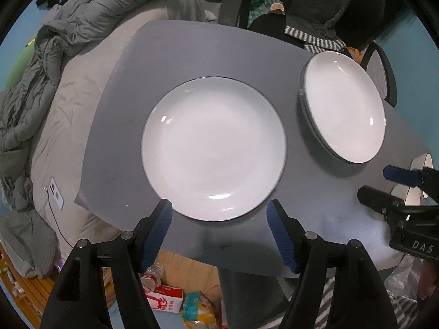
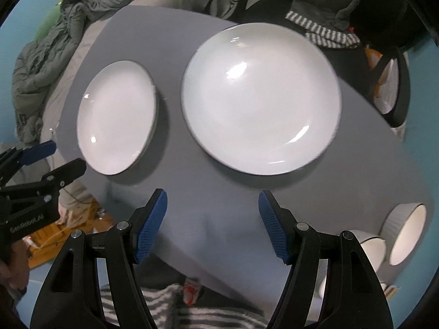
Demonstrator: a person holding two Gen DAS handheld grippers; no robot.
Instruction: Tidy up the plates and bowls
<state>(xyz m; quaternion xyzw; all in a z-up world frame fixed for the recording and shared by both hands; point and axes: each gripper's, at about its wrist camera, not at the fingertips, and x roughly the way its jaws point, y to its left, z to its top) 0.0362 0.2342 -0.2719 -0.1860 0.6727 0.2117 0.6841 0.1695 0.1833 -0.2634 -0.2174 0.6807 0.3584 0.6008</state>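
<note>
The single plate (image 1: 214, 148) lies flat and alone on the grey surface (image 1: 170, 54), white with a thin dark rim. Beside it, apart from it, sits a stack of plates (image 1: 344, 107) of the same kind, and beyond that stack, near the surface's edge, stand ribbed white bowls (image 2: 406, 235). The left gripper (image 1: 219, 233) hangs just off the single plate's near rim, its blue fingers (image 1: 157, 233) spread wide with nothing between them. The right gripper (image 2: 212, 224) hovers near the stack, away from the single plate, fingers likewise wide and empty. Judging by its glossy shine, the single plate is glazed ceramic: stiff, fairly heavy, slick and breakable. Lying flat, it offers only its rim, so a pinch across the raised near edge, firm and kept level, looks the safest hold. A grey quilt (image 1: 68, 27) lies on the bed beyond the single plate.
</note>
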